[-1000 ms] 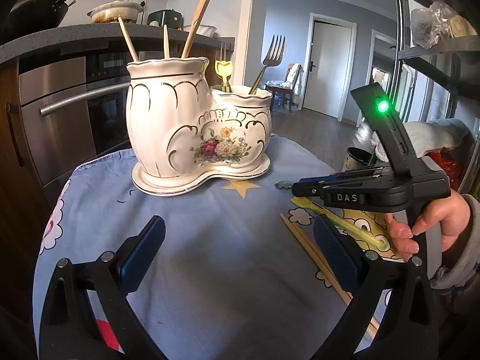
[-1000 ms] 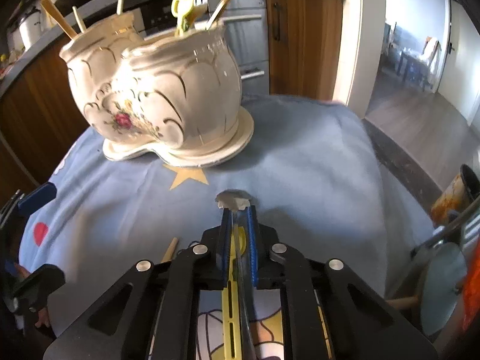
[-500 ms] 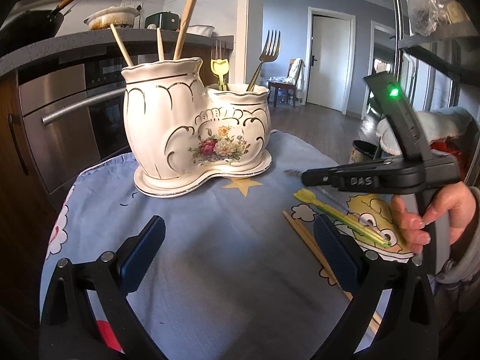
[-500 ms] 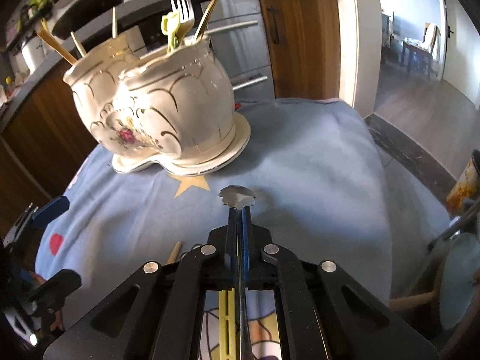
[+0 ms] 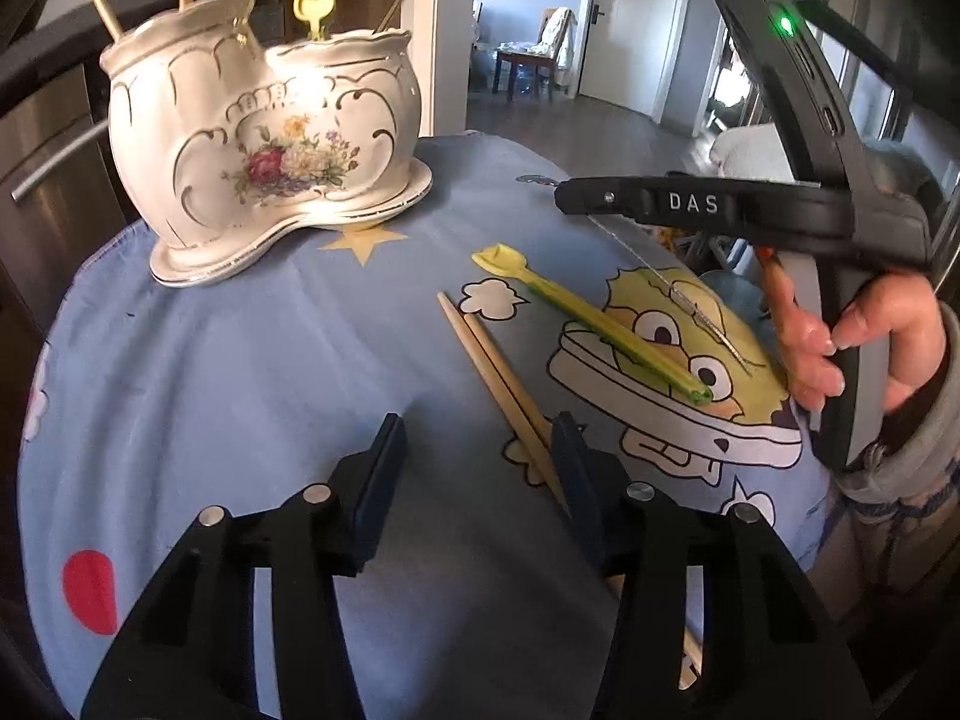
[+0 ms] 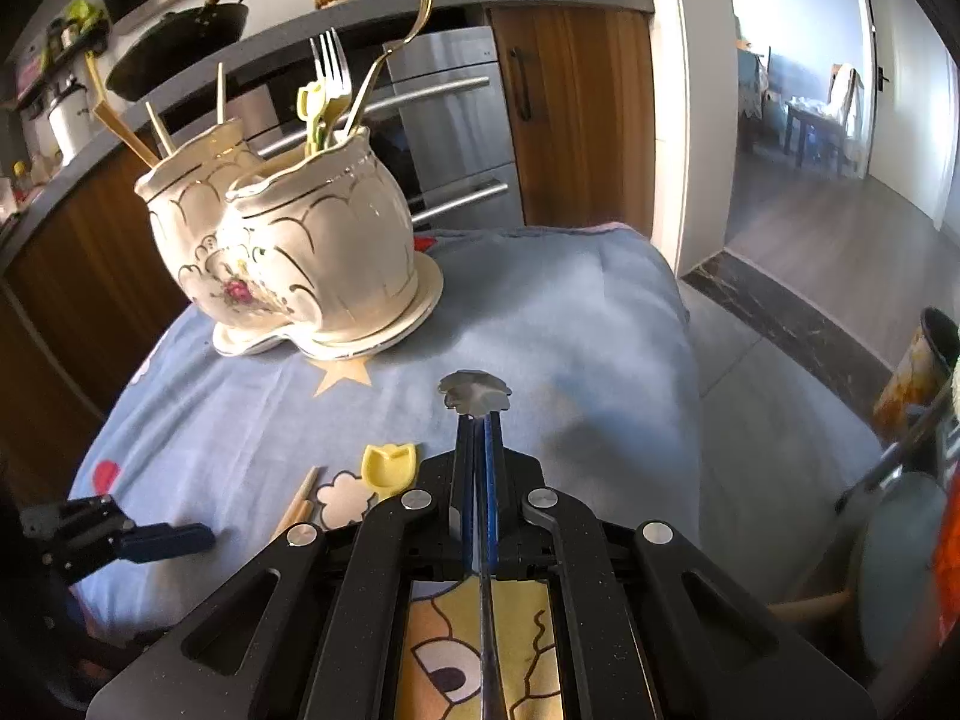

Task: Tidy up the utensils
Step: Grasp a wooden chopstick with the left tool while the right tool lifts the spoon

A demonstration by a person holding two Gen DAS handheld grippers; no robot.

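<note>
Right gripper (image 6: 478, 420) clamping silver utensil (image 6: 474, 394), apparently lifted off cloth

Bright daylight, glare on the ceramic holder (image 5: 264, 138), dark fisheye-warped corners, sharp focus

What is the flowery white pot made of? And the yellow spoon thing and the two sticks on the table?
The pot looks like glazed ceramic: shiny white, gold trim, painted flowers. The yellow spoon looks like plastic, partly see-through with a greenish handle. The two sticks look like pale, matte wood or bamboo.
</note>
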